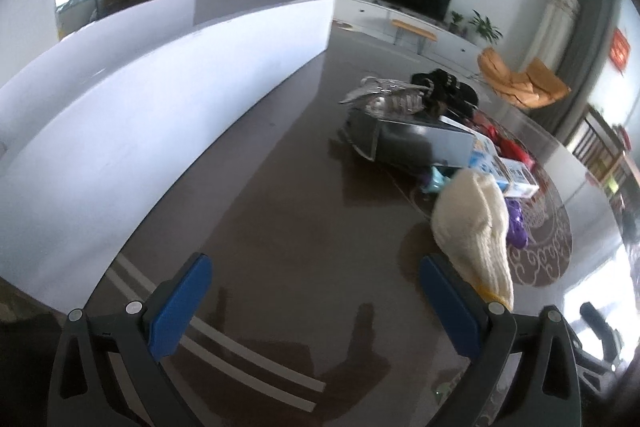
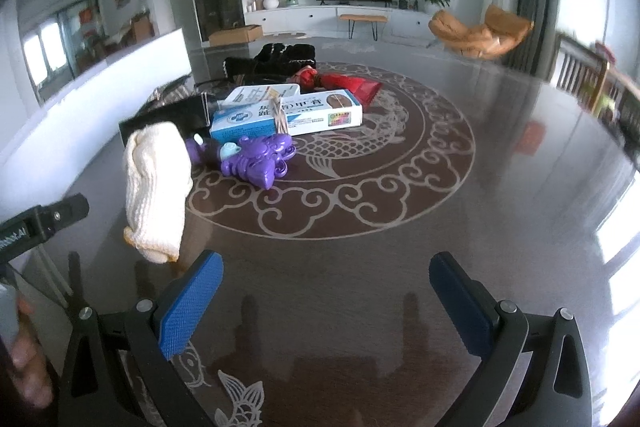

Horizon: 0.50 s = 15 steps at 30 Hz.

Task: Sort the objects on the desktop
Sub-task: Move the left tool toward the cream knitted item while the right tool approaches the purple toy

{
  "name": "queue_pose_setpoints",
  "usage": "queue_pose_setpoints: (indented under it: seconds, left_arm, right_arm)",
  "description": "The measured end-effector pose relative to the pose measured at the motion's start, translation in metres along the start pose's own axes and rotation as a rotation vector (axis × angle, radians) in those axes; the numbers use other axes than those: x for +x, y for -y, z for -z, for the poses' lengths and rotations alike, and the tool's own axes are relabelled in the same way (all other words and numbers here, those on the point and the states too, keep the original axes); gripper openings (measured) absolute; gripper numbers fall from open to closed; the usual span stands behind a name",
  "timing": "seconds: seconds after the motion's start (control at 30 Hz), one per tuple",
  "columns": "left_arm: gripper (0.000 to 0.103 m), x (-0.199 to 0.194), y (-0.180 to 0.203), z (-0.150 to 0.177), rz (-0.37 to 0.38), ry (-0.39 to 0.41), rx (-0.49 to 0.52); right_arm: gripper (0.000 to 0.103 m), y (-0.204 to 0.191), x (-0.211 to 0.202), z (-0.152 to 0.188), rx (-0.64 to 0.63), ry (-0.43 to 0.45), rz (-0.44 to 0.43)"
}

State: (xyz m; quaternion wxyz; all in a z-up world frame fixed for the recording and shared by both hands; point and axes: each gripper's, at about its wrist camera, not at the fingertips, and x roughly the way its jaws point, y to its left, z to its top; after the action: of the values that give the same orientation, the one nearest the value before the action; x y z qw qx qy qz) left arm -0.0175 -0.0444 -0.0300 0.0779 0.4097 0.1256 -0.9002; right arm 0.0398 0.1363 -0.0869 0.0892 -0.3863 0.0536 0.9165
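1. Jaws of the left hand-held gripper (image 1: 316, 303) and the right hand-held gripper (image 2: 326, 303) stand wide, both empty, above the counter (image 2: 440, 227).
2. Cream knit sock (image 2: 156, 187) lies just left of the purple toy (image 2: 256, 163); soft, light, best pinched mid-body.
3. Behind the toy, the medicine box (image 2: 288, 113) looks stiff.

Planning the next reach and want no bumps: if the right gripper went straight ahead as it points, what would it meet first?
Probably nothing soon: the right gripper faces bare patterned table; the purple toy sits left of that line.
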Motion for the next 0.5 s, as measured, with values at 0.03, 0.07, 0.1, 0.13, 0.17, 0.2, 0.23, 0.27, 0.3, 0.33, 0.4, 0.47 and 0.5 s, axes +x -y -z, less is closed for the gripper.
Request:
queue_pose_setpoints:
  seconds: [0.03, 0.07, 0.1, 0.13, 0.17, 0.2, 0.23, 0.27, 0.3, 0.33, 0.4, 0.47, 0.5]
  left_arm:
    - [0.103, 0.001, -0.003, 0.000, 0.004, -0.004, -0.012]
    - [0.103, 0.001, -0.005, 0.000, 0.010, -0.008, -0.024]
    - [0.103, 0.002, -0.008, 0.001, 0.014, -0.012, -0.032]
    - [0.103, 0.002, -0.009, 0.001, 0.016, -0.015, -0.038]
    - [0.103, 0.002, -0.009, 0.002, 0.014, -0.016, -0.041]
    - [0.103, 0.002, -0.009, 0.002, 0.011, -0.013, -0.041]
    - [0.103, 0.002, -0.008, 0.002, 0.008, -0.009, -0.039]
    - [0.103, 0.000, -0.008, 0.002, 0.005, -0.002, -0.037]
    - [0.103, -0.001, -0.008, 0.002, 0.004, 0.005, -0.035]
    - [0.103, -0.003, -0.008, 0.003, 0.003, 0.011, -0.033]
    - [0.103, -0.004, -0.008, 0.003, 0.003, 0.017, -0.030]
    - [0.103, -0.007, -0.009, 0.003, 0.008, 0.020, -0.032]
    - [0.103, -0.008, -0.009, 0.003, 0.010, 0.023, -0.035]
  right_arm:
    - [0.103, 0.002, 0.000, 0.001, 0.011, -0.005, -0.014]
    - [0.103, 0.003, -0.001, 0.001, 0.010, -0.008, -0.029]
    - [0.103, 0.001, -0.001, 0.001, 0.003, -0.015, -0.057]
    - [0.103, 0.000, 0.000, 0.000, 0.001, -0.029, -0.095]
    - [0.103, -0.002, -0.001, -0.002, 0.006, -0.040, -0.145]
    - [0.103, -0.005, -0.002, -0.005, 0.009, -0.040, -0.196]
    - [0.103, -0.009, -0.004, -0.009, 0.002, -0.028, -0.232]
    - [0.103, -0.015, -0.004, -0.014, -0.015, -0.015, -0.247]
    - [0.103, -0.023, -0.003, -0.022, -0.053, -0.007, -0.231]
    - [0.103, -0.031, 0.004, -0.030, -0.090, -0.012, -0.177]
    - [0.103, -0.036, 0.015, -0.042, -0.101, -0.017, -0.091]
    - [0.103, -0.044, 0.028, -0.047, -0.117, -0.052, -0.128]
    - [0.103, -0.051, 0.032, -0.047, -0.139, -0.082, -0.174]
